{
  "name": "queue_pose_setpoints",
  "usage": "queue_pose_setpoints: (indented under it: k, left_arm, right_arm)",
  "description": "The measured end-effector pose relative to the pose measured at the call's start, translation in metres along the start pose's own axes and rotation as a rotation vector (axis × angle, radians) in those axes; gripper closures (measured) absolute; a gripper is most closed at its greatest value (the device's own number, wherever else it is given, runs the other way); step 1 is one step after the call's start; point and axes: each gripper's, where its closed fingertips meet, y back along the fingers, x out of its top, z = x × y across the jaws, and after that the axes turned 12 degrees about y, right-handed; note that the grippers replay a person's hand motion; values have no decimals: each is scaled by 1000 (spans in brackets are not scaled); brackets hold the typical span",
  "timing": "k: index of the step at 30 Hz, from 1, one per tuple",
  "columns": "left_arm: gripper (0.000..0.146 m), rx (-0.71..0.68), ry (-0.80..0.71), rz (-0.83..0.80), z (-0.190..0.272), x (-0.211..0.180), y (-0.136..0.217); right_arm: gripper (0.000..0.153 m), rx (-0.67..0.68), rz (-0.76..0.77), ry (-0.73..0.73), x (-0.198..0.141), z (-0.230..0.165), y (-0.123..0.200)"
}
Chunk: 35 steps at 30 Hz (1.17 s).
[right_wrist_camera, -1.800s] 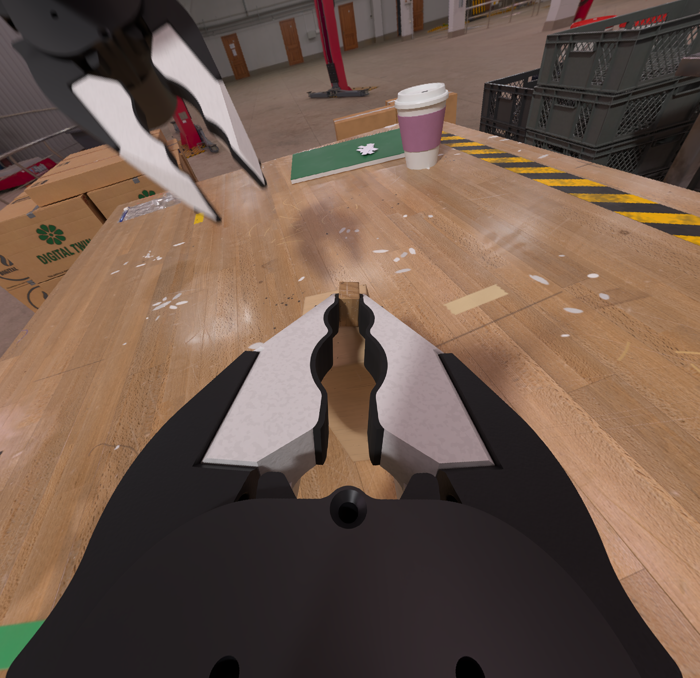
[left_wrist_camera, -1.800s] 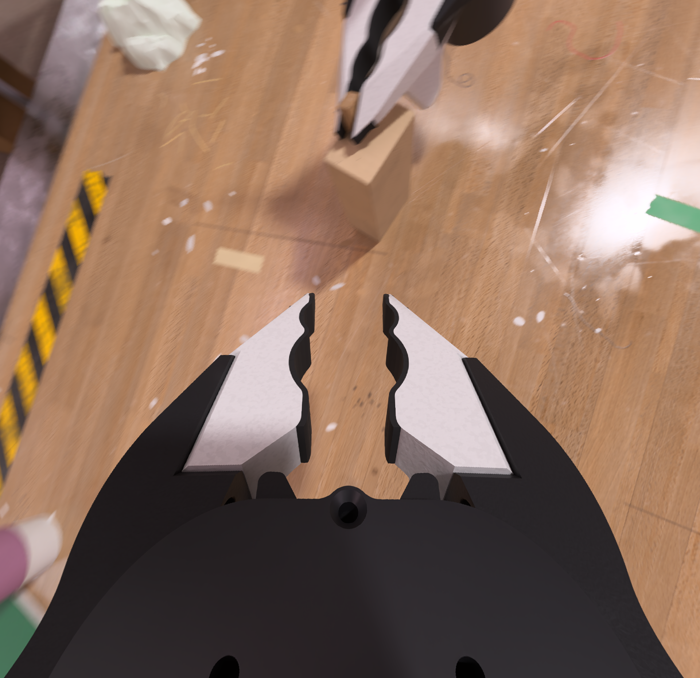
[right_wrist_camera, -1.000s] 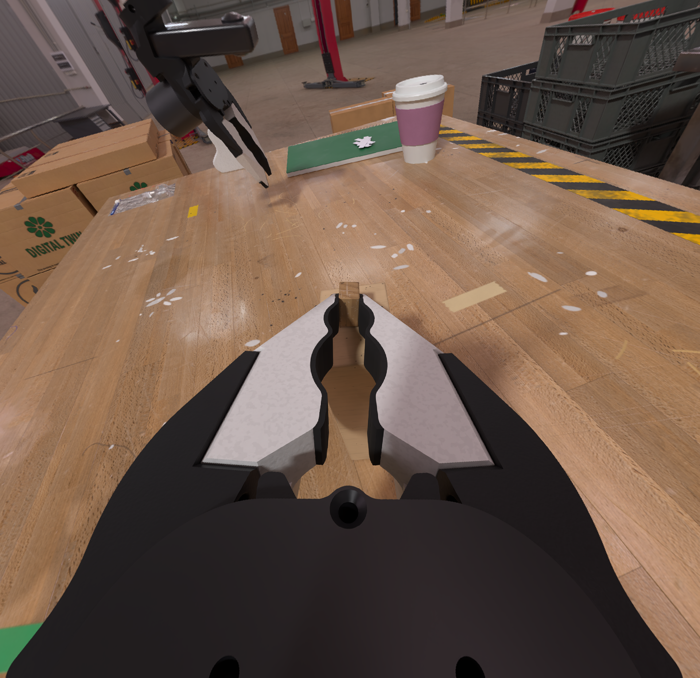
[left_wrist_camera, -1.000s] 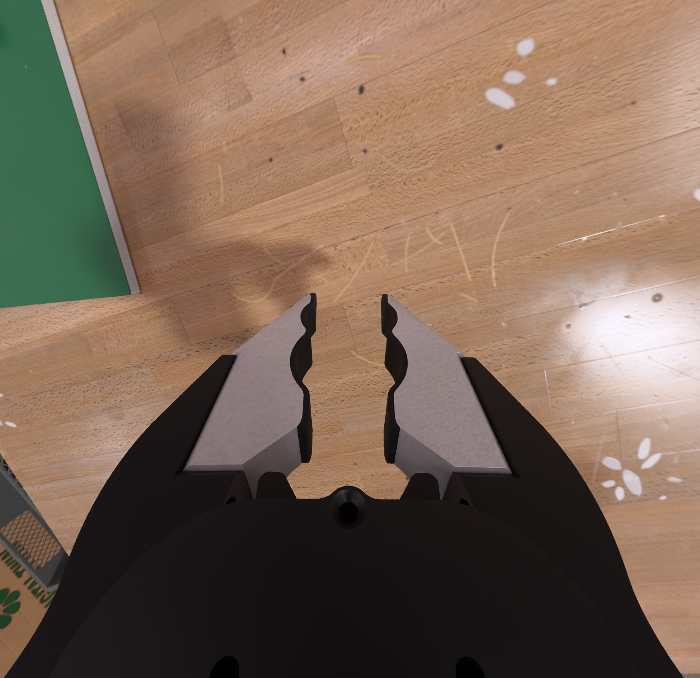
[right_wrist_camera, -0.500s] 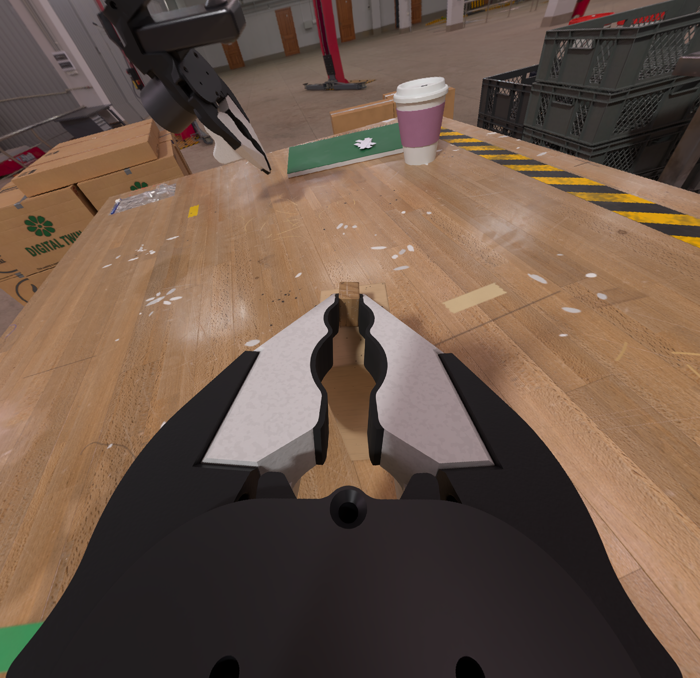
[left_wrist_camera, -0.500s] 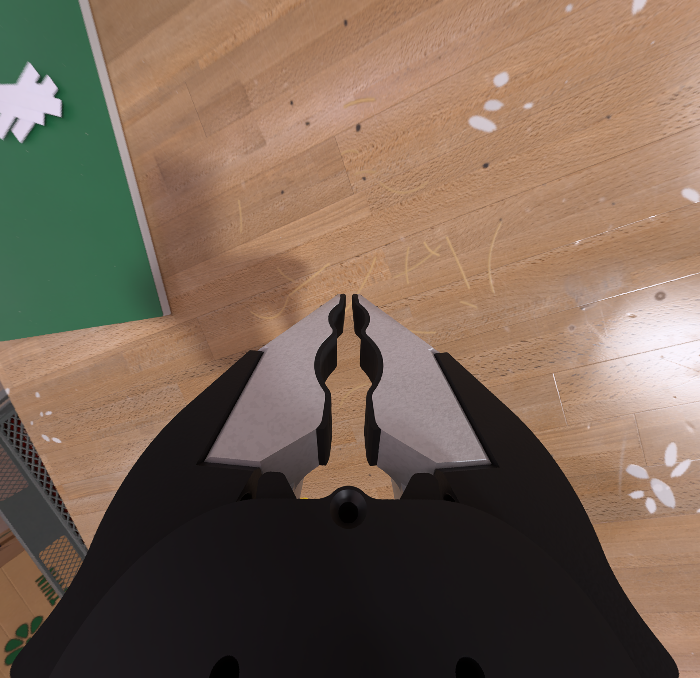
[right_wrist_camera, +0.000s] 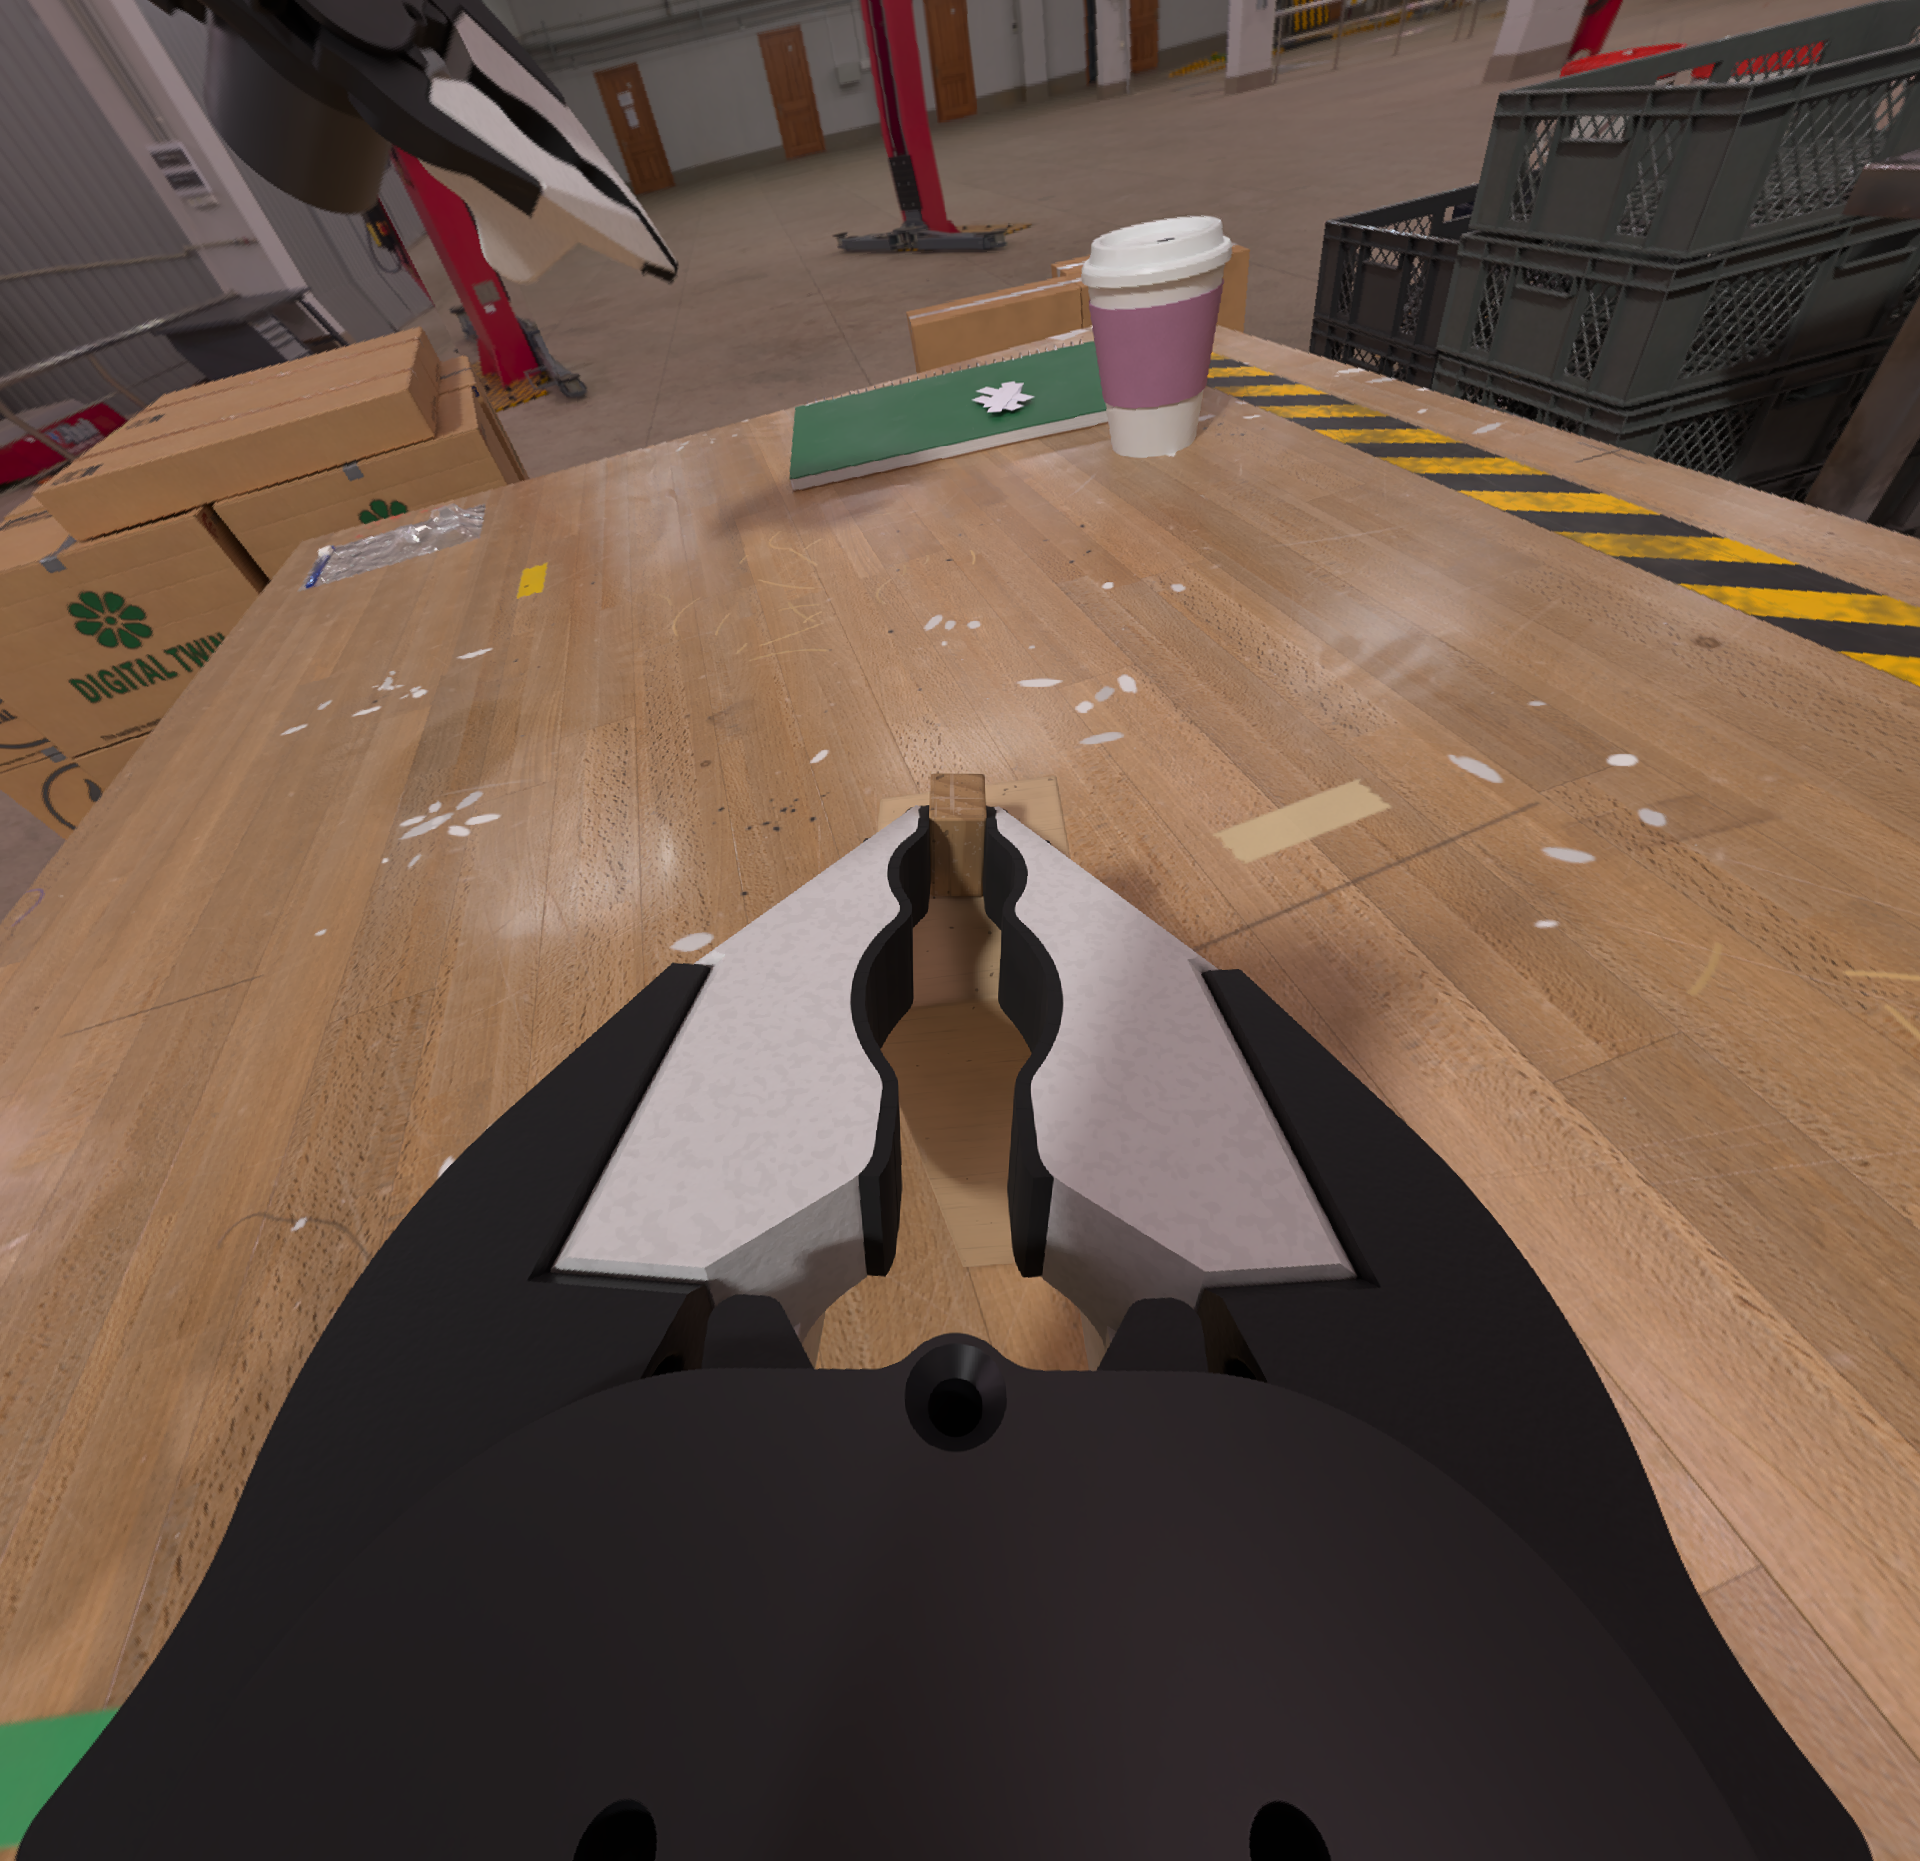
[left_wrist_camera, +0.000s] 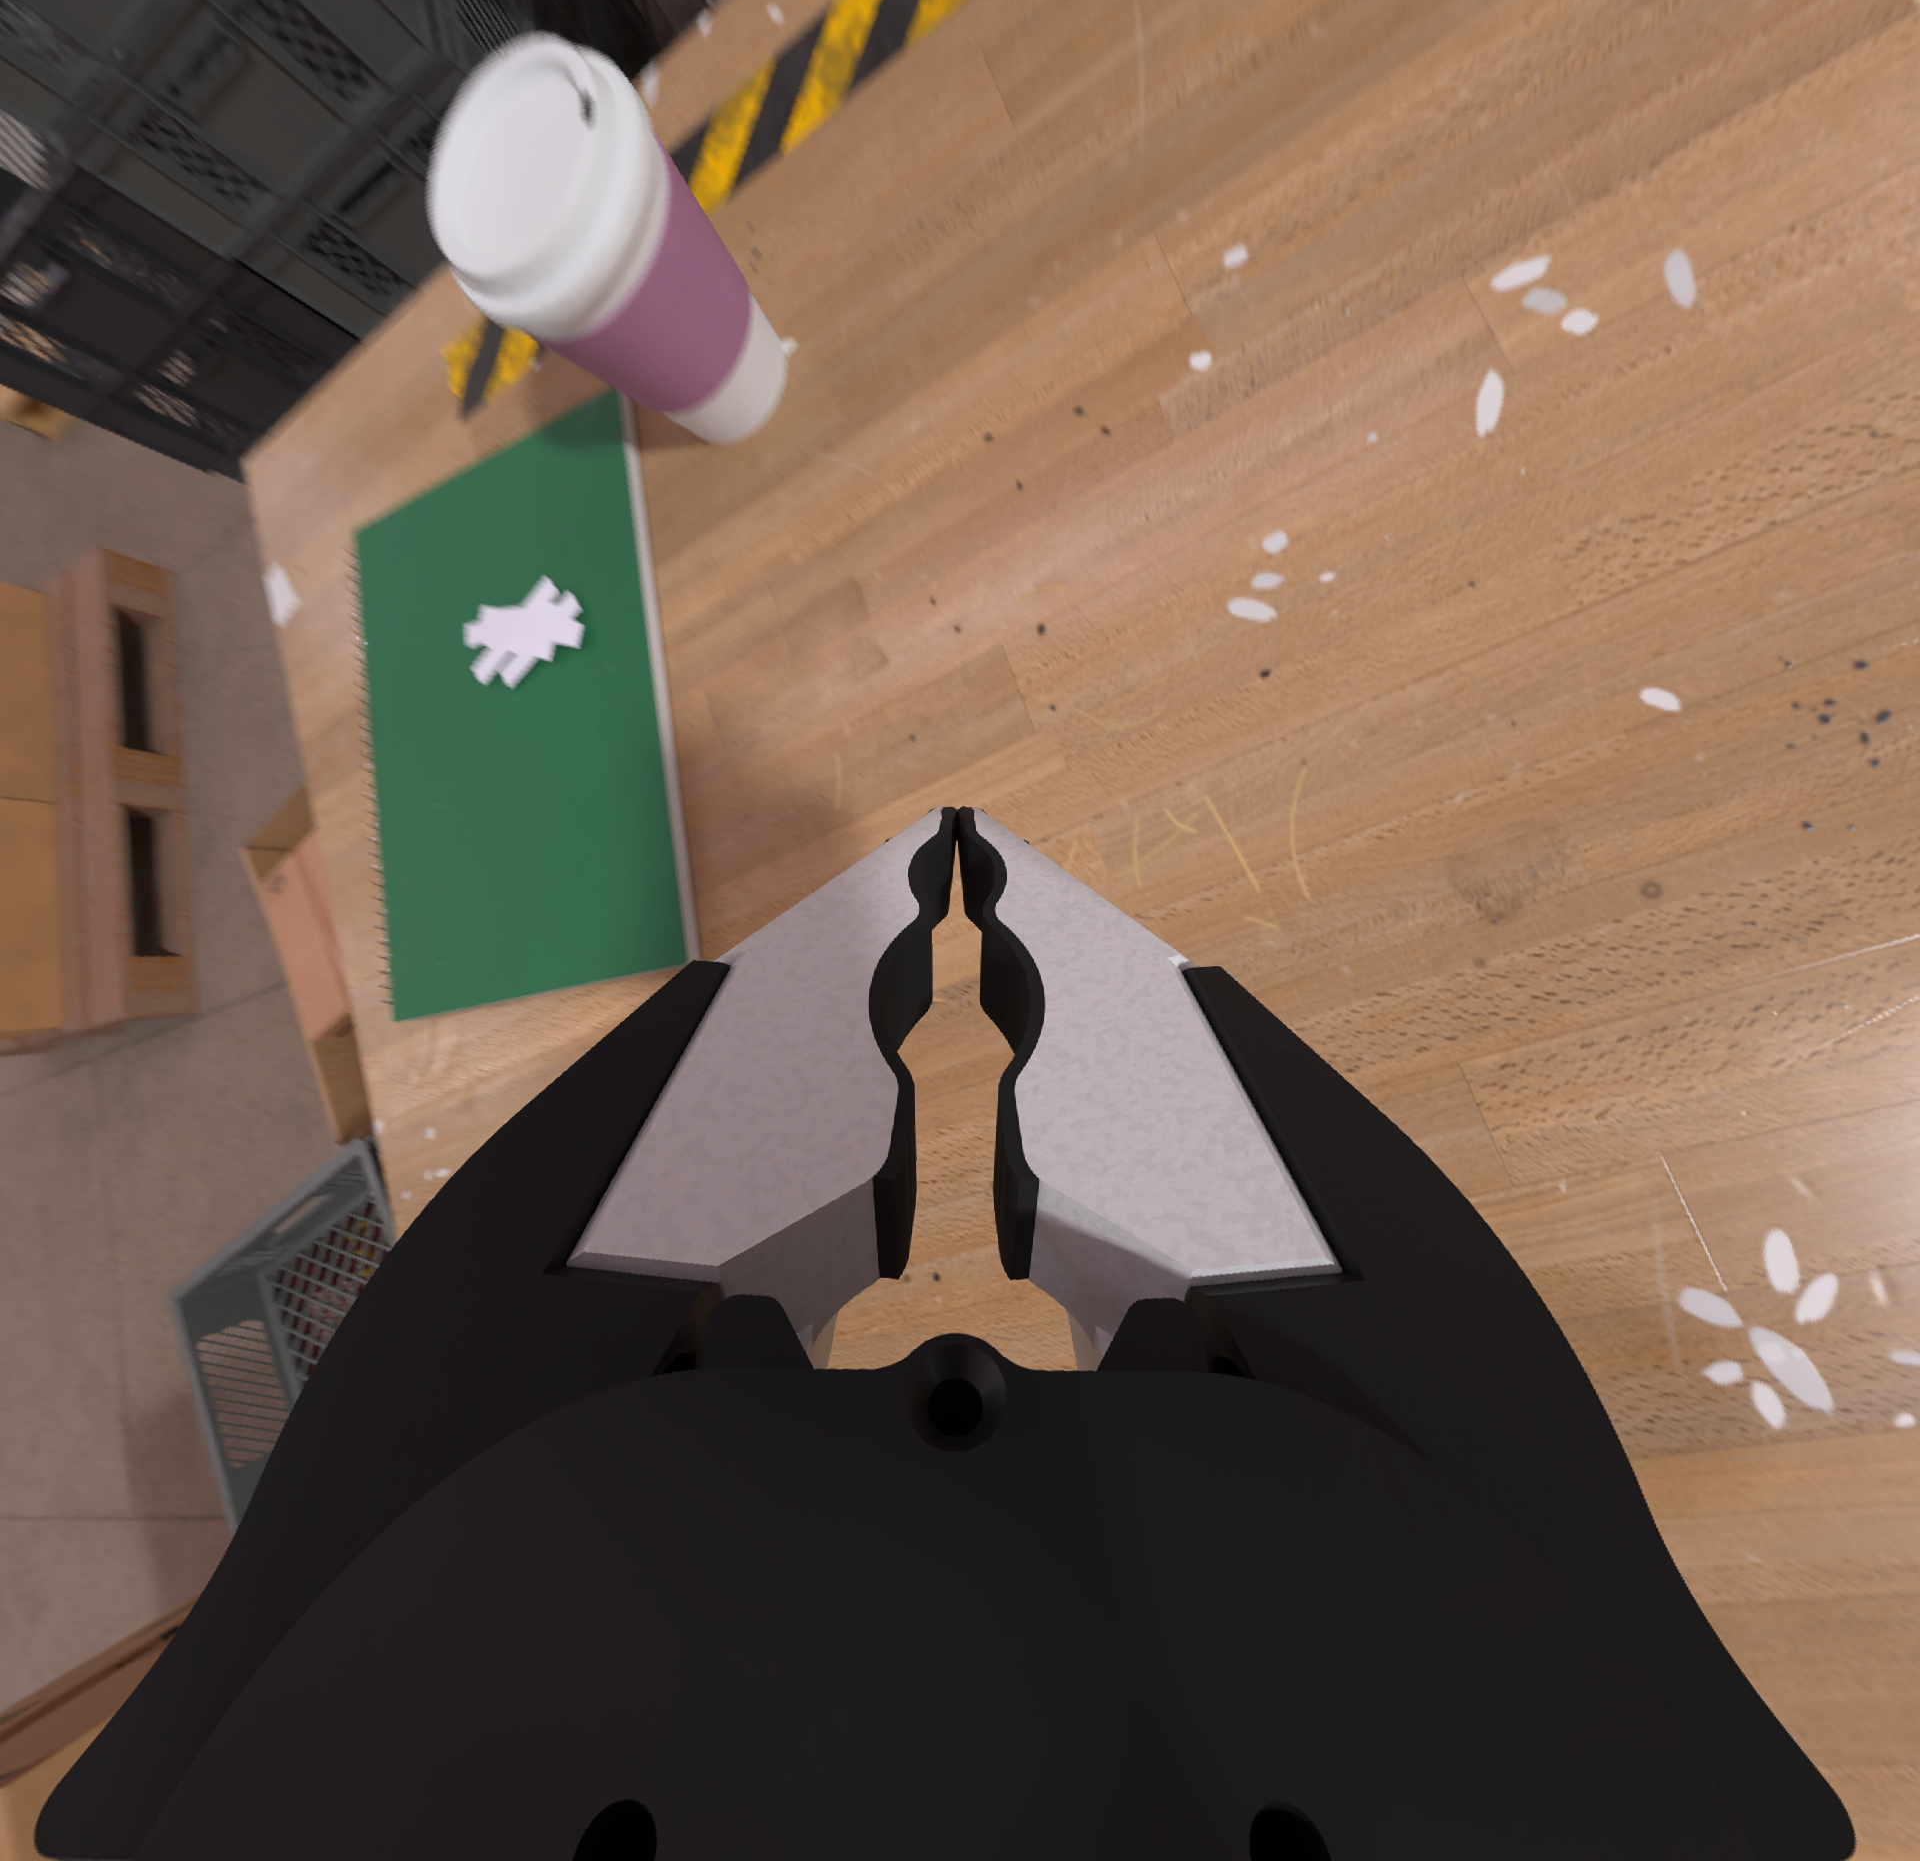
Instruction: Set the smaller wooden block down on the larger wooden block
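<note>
Left tongs (left_wrist_camera: 956, 817) are now fully closed on nothing, tips touching (1.0 s ago they were apart, 0.5 s ago nearly shut), and their view has swung from bare wood and the green mat's edge to take in the whole green mat (left_wrist_camera: 520, 751), the purple-sleeved cup (left_wrist_camera: 613, 242) w/ white lid and the yellow-black stripe (left_wrist_camera: 831, 66). Right tongs (right_wrist_camera: 957, 824) are unchanged vs. earlier frames: clamped on the smaller wooden block (right_wrist_camera: 957, 835), a narrow upright piece of light wood, end grain on top, poking just past the tips. It sits over the larger wooden block (right_wrist_camera: 1029, 803), a paler, broader block on the surface (right_wrist_camera: 1455, 980); whether they touch can't be told. Left tongs (right_wrist_camera: 582, 190) hang high, upper left in the right wrist view.
</note>
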Motion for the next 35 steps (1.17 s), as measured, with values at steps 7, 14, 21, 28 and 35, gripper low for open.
queue_pose_setpoints:
  k: [7, 14, 21, 28, 35]
  left_arm:
    - [146, 102, -53, 137, -10, 37, 37]
    - [146, 128, -94, 276, -7, 81, 74]
    - [146, -2, -194, 429, 60, 137, 110]
    - [146, -242, -337, 489, 178, 169, 108]
    - [146, -480, -415, 447, 290, 157, 69]
  right_arm:
    - [144, 0, 1, 2, 0, 0, 0]
    - [144, -17, 6, 6, 0, 2, 0]
    - [138, -102, 93, -8, 13, 17, 12]
    - [120, -97, 239, 16, 36, 14, 23]
    - [74, -37, 240, 74, 41, -4, 8]
